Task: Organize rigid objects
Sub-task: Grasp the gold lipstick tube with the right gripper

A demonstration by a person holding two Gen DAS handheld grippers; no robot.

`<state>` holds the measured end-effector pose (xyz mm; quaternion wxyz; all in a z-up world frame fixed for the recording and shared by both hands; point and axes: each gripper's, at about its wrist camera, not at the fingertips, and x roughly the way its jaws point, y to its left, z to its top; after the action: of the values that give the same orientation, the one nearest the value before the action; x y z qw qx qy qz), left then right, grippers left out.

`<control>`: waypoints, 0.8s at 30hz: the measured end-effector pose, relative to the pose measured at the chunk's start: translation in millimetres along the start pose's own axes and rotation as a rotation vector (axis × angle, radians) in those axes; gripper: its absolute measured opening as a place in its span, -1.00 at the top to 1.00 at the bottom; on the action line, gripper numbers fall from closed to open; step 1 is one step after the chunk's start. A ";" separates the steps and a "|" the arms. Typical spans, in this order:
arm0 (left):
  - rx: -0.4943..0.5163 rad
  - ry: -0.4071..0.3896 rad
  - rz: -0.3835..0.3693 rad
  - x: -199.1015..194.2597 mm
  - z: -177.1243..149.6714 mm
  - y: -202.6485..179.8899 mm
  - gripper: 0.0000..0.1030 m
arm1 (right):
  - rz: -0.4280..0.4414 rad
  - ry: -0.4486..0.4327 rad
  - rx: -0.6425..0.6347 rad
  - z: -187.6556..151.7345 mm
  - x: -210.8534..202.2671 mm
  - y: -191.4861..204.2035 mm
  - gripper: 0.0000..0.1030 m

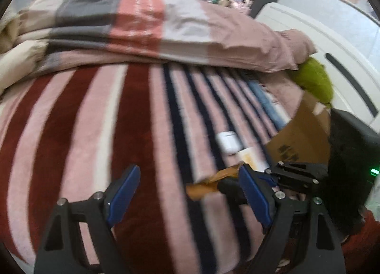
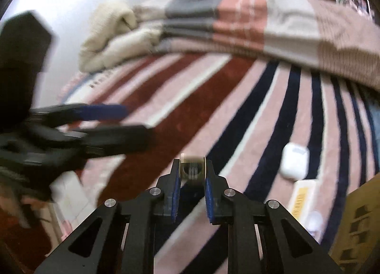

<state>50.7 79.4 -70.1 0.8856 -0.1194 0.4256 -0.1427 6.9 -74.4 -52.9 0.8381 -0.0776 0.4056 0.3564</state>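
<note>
At lower centre of the right view, the right claw (image 2: 192,174) pinches a small, stiff, light-looking spool (image 2: 192,167) by its flat ends above the bed (image 2: 166,117), while the left claw (image 1: 187,193) gapes empty.

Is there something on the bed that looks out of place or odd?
Small hard things lie loose on the striped blanket: a white case and, touching it, a flat white packet lying askew. A cardboard box stands beside them. The right gripper holds a small round object. Nothing looks spilled or broken.
</note>
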 end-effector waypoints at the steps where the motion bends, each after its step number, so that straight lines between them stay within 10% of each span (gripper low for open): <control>1: -0.016 -0.016 -0.045 -1.0 4.9 -5.0 -0.60 | -0.010 -0.007 -0.004 1.0 -11.8 -1.7 0.74; 14: -0.079 -0.026 0.056 -7.8 1.1 9.1 -0.61 | -0.012 0.080 0.052 -18.5 50.6 -30.4 0.73; 19: -0.097 -0.017 0.069 -8.5 -6.7 29.5 -0.61 | 0.025 0.120 0.093 -22.7 81.5 -30.7 0.38; 24: -0.123 0.027 0.026 16.1 -10.7 36.2 -0.61 | -0.033 0.149 0.014 -33.3 88.3 -24.1 0.74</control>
<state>57.4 106.4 -100.3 0.8726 -0.1662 0.4468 -0.1065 38.9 -58.9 -143.6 0.8119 -0.1044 0.4679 0.3330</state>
